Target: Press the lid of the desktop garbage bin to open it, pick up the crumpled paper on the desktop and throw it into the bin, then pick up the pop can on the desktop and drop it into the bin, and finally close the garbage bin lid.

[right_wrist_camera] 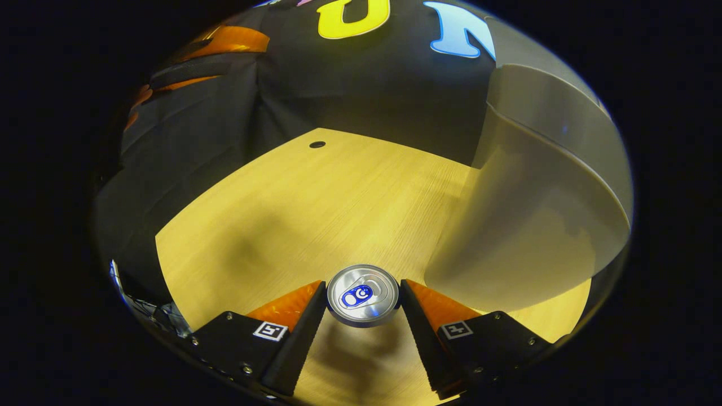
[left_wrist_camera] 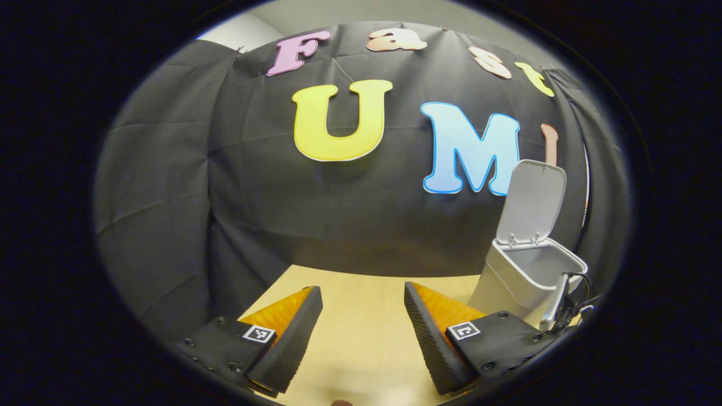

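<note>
The silver aluminium pop can (right_wrist_camera: 363, 295) stands upright on the pale wooden bench (right_wrist_camera: 316, 208), right gripper (right_wrist_camera: 363, 301) fingers pinching its rim; likely light, slick, dentable. Left gripper (left_wrist_camera: 364, 324) fingers spread wide, holding nothing

table (right_wrist_camera: 338, 192) is a pale yellowish wood grain with fine straight lines, plus one small dark round hole near the back; garbage bin (left_wrist_camera: 524, 276) is plain white-grey all over, the raised lid (left_wrist_camera: 533, 200) same shade; pop can (right_wrist_camera: 363, 295) has a shiny silver top with a bright blue tab; booth wall (left_wrist_camera: 254, 186) is flat black cloth with creases showing.
</note>
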The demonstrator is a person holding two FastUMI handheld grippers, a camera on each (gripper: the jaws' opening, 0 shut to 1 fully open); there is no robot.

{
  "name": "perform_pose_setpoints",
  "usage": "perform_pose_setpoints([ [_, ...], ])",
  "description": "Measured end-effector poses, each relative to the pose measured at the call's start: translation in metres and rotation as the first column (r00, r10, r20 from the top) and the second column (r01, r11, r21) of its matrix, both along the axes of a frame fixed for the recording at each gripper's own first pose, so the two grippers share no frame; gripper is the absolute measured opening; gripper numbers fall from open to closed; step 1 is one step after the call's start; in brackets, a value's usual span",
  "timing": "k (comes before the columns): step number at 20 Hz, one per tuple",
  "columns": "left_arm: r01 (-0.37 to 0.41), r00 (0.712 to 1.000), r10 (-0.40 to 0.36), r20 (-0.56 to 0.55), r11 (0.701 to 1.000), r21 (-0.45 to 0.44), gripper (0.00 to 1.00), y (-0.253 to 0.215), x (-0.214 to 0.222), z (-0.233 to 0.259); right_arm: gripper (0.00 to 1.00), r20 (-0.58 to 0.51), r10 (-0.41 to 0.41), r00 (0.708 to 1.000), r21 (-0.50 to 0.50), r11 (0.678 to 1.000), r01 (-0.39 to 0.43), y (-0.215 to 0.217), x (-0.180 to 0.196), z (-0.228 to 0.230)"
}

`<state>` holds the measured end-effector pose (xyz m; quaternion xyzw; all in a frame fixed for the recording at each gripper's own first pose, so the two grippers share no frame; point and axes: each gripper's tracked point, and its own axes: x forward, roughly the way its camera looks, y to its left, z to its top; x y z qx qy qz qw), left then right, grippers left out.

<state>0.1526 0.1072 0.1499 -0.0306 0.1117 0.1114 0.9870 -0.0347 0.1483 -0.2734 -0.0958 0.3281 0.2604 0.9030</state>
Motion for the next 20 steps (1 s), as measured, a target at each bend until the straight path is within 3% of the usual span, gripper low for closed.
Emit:
perform_pose_setpoints([
  [12,0.004,1.0,-0.004,-0.006,1.0,-0.001,0.96,-0.002,-0.004,-0.002,0.83,0.213,-0.006,0.977,0.14,0.99,-0.024,0.027,0.031,0.119],
  [20,0.017,1.0,-0.017,-0.013,1.0,0.003,0.96,-0.009,-0.002,-0.005,0.83,0.356,-0.129,0.926,0.33,0.944,0.004,0.017,0.049,0.23],
])
